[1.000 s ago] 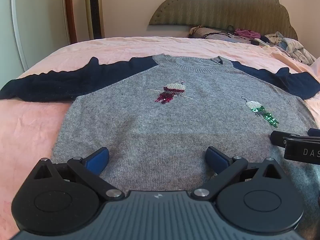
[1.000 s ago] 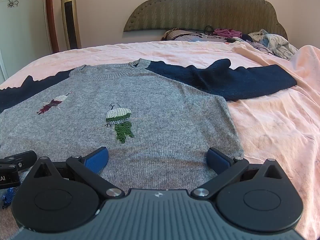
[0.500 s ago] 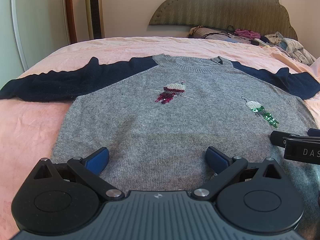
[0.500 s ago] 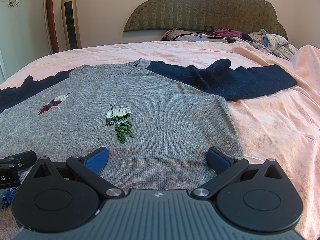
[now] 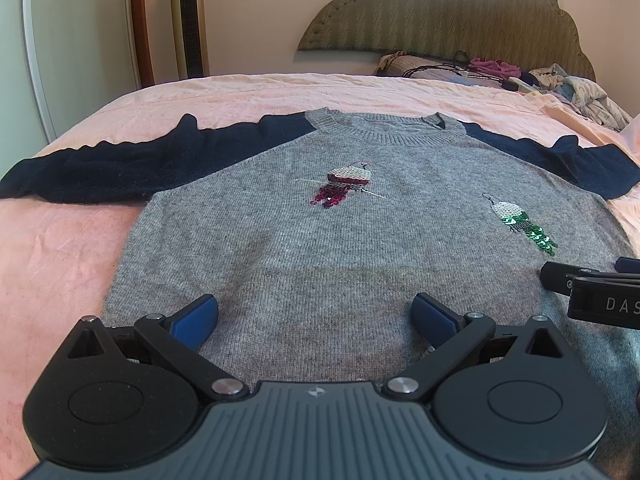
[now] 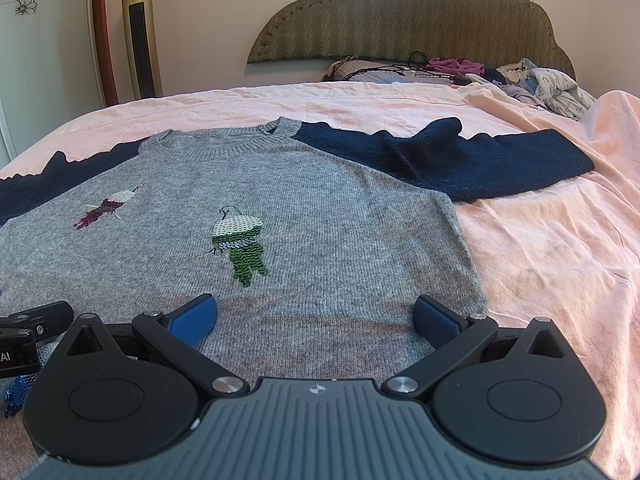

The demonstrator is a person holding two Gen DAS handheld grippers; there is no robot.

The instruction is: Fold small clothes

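Nothing has shifted: the grey knit sweater with navy sleeves (image 5: 320, 240) lies flat, sleeves spread sideways, hem nearest both released grippers, left gripper (image 5: 316, 316) and right gripper (image 6: 316, 316).

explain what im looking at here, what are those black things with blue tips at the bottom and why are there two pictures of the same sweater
The black things are hand-held grippers, one in each of a person's hands; there is no robot arm. Each carries a wide-angle camera looking forward along its two blue-tipped fingers, so you get two pictures.

One picture comes from the left gripper, the other from the right gripper. Each also catches the edge of the other gripper at its side.

Both look at one sweater, grey with dark blue sleeves, lying flat and face up on a bed with a pink sheet. It has a red sequin figure and a green one. A heap of clothes lies by the headboard.

Both grippers are open over the sweater's bottom edge. Neither holds anything, and the sweater is not yet folded.
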